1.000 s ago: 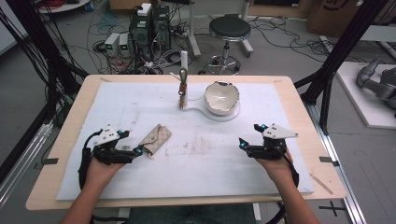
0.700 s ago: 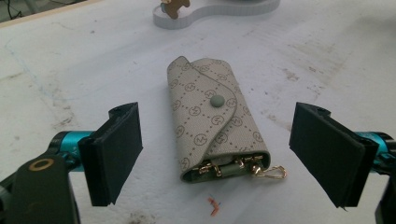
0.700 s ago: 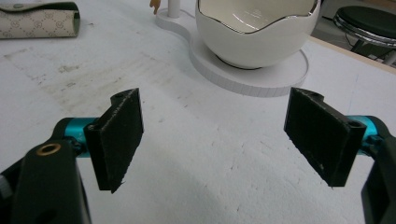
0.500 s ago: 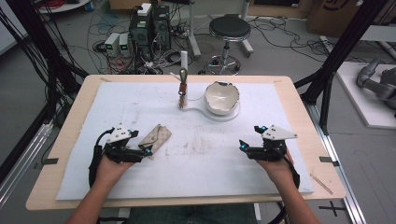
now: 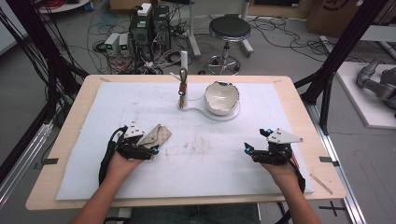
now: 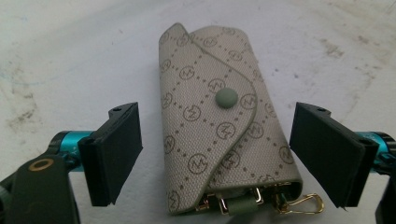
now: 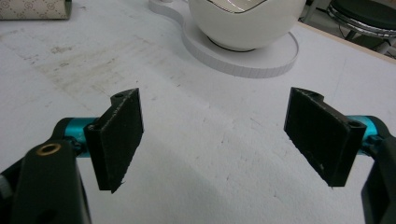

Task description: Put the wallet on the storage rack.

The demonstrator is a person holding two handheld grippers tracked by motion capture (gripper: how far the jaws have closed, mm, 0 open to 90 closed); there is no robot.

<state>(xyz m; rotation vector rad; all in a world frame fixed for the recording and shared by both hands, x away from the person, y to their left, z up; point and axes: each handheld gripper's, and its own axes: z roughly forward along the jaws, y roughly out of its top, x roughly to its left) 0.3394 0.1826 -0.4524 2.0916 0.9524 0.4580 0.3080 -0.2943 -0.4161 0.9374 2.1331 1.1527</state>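
From the high view, a wooden table (image 5: 299,100) carries a white foam sheet (image 5: 261,121) marked with brownish smudges near its middle. Behind the table the grey floor is strewn with cables, with computer boxes (image 5: 149,23) and a round stool (image 5: 229,28) beyond the far edge. At the back of the sheet a white bowl (image 5: 222,96) sits on a flat white base (image 5: 231,114), and a small upright stand (image 5: 183,88) rises just beside it. The left gripper (image 5: 150,150) rests at the near left with a beige key pouch (image 5: 156,135) lying at its tips; the right gripper (image 5: 248,150) rests well apart at the near right, over bare sheet.

The left gripper view brings out what the high view cannot: the key pouch (image 6: 222,126) lies flat on the sheet between the wide-spread jaws, touching neither pad, its flap closed by a green snap and gold clips poking out of its near end.

In the right gripper view the jaws stand wide apart and grip nothing, with only stained sheet between them. The bowl (image 7: 245,21) and its base (image 7: 243,58) lie ahead, and an edge of the pouch (image 7: 35,9) shows at the top left corner.
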